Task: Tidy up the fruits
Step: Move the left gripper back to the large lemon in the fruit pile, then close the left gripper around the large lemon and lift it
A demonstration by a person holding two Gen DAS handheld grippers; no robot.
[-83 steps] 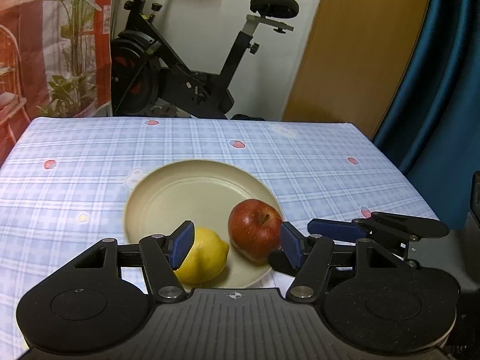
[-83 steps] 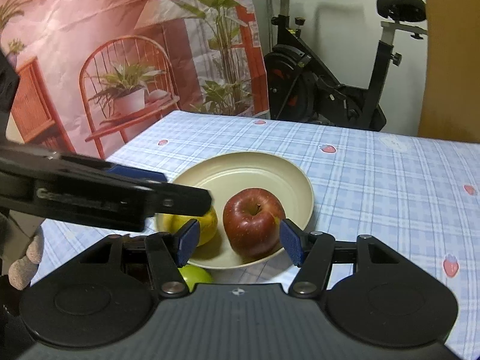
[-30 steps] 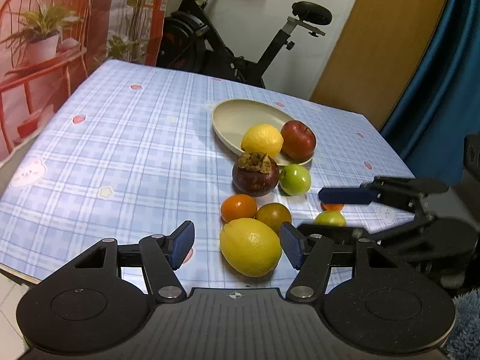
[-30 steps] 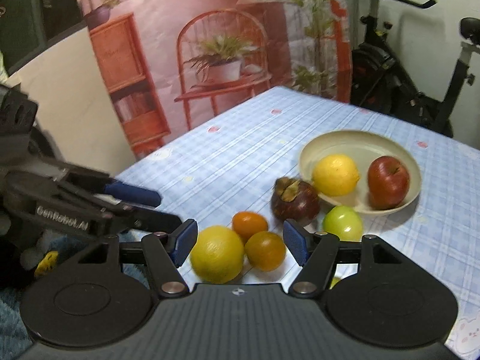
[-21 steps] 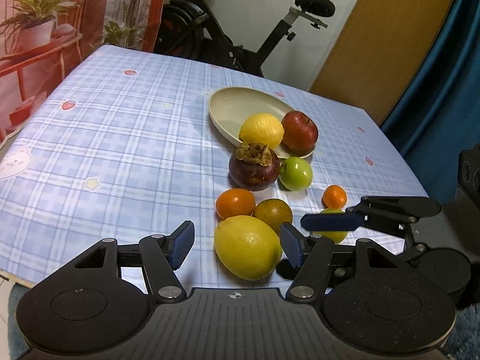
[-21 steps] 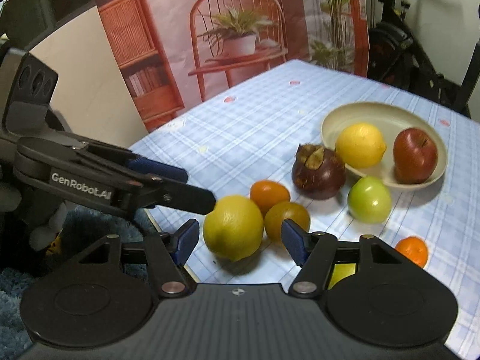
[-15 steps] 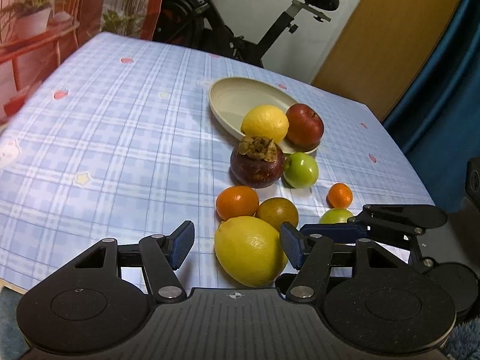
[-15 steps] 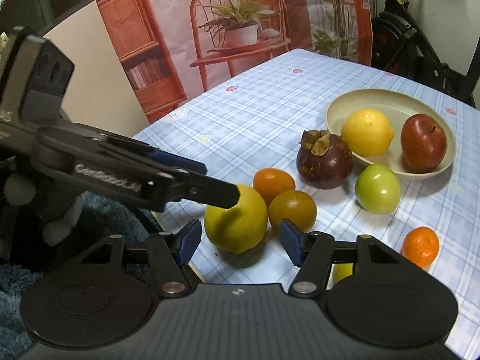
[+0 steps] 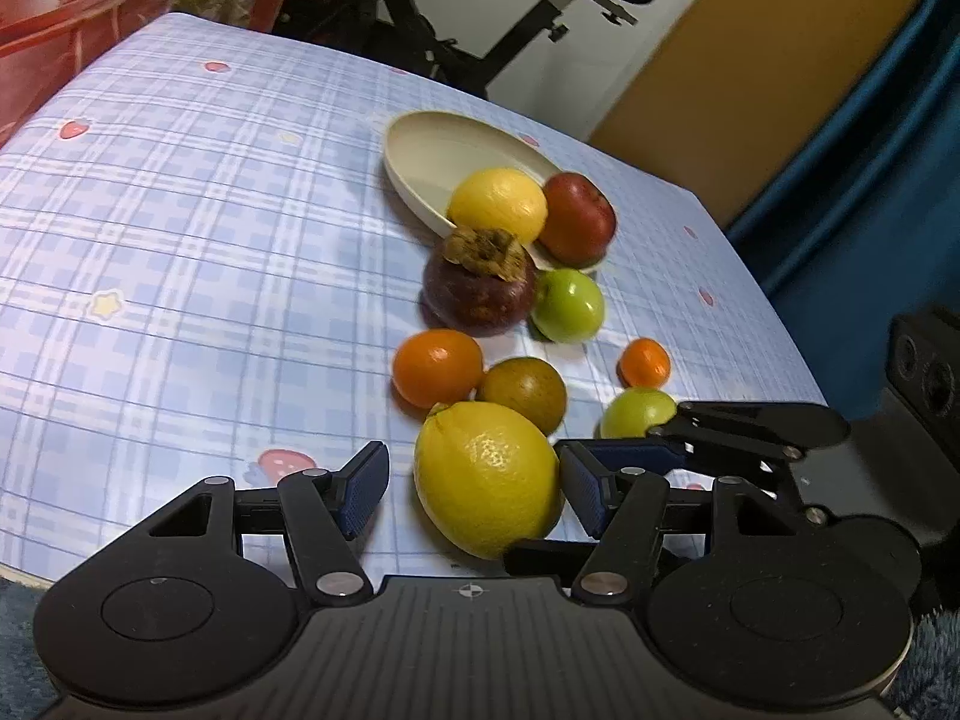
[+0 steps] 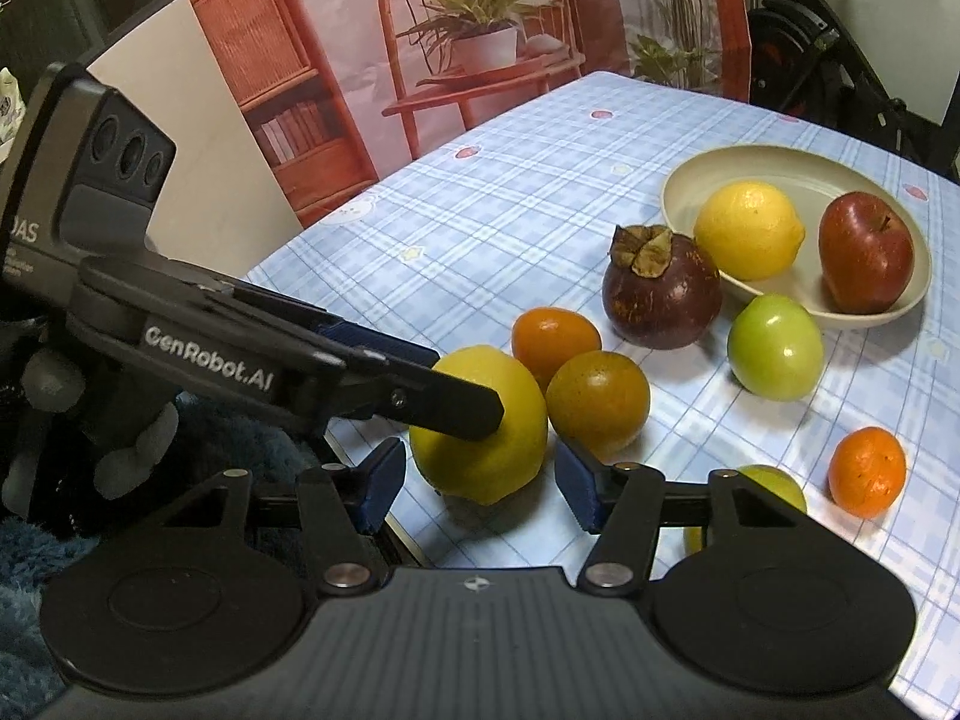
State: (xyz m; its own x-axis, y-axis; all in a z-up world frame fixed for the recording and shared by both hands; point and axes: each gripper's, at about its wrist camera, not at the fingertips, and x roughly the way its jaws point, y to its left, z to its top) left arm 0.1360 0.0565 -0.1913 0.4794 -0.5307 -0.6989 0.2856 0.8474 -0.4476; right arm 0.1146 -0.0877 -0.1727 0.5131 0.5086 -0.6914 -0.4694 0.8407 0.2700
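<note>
Both grippers, left (image 9: pixel 471 489) and right (image 10: pixel 474 483), stand apart around the big lemon (image 9: pixel 487 477), nearest of the fruit before the plate (image 9: pixel 420 150); firm, rounded, likely rolls, so grip its middle.

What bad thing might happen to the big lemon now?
Both tongs crowd one lemon. The left tongs straddle it, and the right tongs, jaws just closing with it between them, reach in too, so they may bump. The lemon lies near the edge of the table, and a nudge might roll it off. The brownish fruit beside it may get knocked.
</note>
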